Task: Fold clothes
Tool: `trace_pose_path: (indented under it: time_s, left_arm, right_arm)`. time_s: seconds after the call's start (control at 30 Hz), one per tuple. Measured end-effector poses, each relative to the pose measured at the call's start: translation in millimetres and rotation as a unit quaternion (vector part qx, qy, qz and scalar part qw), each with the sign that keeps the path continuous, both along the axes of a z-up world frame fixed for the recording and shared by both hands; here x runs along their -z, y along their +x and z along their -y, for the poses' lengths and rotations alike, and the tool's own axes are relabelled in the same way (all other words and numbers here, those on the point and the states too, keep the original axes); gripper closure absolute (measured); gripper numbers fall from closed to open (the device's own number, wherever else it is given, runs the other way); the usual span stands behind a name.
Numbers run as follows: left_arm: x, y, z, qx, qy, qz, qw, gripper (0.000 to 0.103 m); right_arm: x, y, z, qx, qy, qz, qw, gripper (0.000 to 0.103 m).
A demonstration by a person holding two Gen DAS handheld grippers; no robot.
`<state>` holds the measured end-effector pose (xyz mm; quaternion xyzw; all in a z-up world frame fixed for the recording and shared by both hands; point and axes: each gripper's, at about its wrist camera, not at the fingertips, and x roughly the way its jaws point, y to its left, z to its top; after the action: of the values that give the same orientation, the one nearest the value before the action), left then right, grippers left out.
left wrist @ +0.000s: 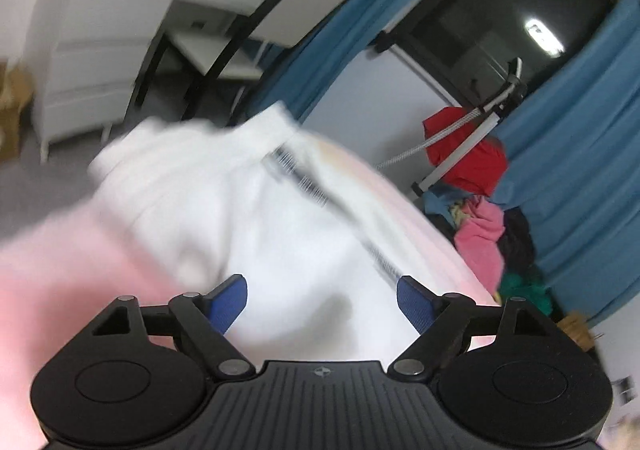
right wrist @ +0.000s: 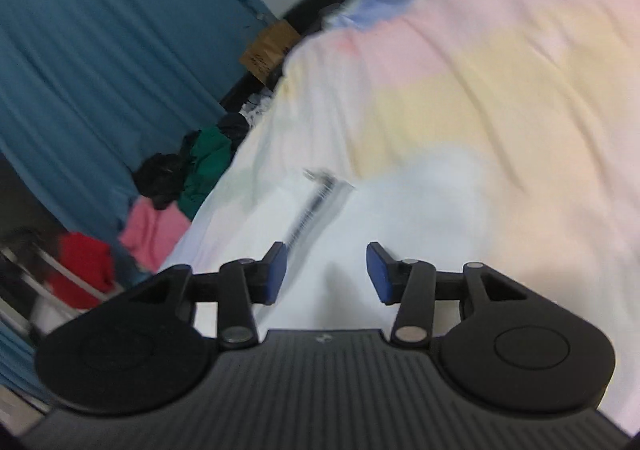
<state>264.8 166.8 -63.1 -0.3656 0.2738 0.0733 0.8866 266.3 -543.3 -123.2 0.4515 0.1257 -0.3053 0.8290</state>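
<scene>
Pastel bedsheet [right wrist: 500, 90] under white garment [left wrist: 248, 210], both claws [left wrist: 322, 300] [right wrist: 327, 270] spread, chair [left wrist: 280, 18] only in left view

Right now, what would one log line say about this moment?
left claw: open, empty | right claw: open, empty | white garment: on pastel bedsheet, zipper showing | views blurred

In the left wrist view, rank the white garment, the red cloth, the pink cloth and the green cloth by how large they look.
1. white garment, by far the largest, though it lies nearest the camera.
2. red cloth.
3. pink cloth.
4. green cloth, mostly hidden, so its rank is unsure.
</scene>
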Motion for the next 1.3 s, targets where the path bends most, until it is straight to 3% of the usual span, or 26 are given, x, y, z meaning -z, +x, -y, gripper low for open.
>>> trace_pose_path:
  time_s: [0.13, 0.23, 0.37, 0.43, 0.6, 0.8, 0.83, 0.9, 0.93, 1.03, 1.3]
  left_arm:
    - [17, -30, -21, -0.018, -0.084, -0.031, 0.9959, 0.02]
    - [34, -33, -35, 0.0, -0.165, -0.013, 0.9863, 0.02]
    - [56, -20, -40, -0.023, -0.199, -0.017, 0.9796, 0.021]
    - [66, -10, -39, -0.028, -0.201, -0.014, 0.9791, 0.021]
    - [76, 8, -45, -0.072, -0.213, 0.022, 0.974, 0.024]
    - [82, 35, -54, -0.092, -0.19, 0.026, 0.9771, 0.056]
    - [84, 37, -55, -0.096, -0.193, 0.026, 0.9761, 0.061]
    - [85, 39, -58, -0.099, -0.197, 0.027, 0.9749, 0.073]
    - [83, 41, -59, -0.097, -0.192, 0.026, 0.9761, 0.081]
    - [72, 37, -64, -0.098, -0.199, 0.029, 0.9747, 0.092]
    - [39, -17, -66, -0.083, -0.185, 0.053, 0.9778, 0.094]
  right_arm:
    - [3, -40, 11, -0.005, 0.067, 0.04, 0.997, 0.055]
    - [3, -53, 16, -0.027, 0.095, 0.046, 0.994, 0.056]
    - [21, -47, 16, -0.079, 0.142, 0.013, 0.987, 0.055]
    - [33, -41, 14, -0.082, 0.158, -0.012, 0.984, 0.056]
    - [43, -20, 13, -0.096, 0.139, -0.001, 0.986, 0.055]
    - [50, -1, 26, -0.073, 0.095, 0.022, 0.992, 0.058]
    - [51, 3, 28, -0.066, 0.088, 0.023, 0.994, 0.06]
    - [52, 11, 29, -0.052, 0.073, 0.021, 0.996, 0.078]
    - [52, 15, 30, -0.047, 0.067, 0.017, 0.996, 0.08]
    - [48, 23, 29, -0.029, 0.053, 0.013, 0.998, 0.087]
    - [29, -2, 33, -0.025, 0.065, 0.045, 0.997, 0.092]
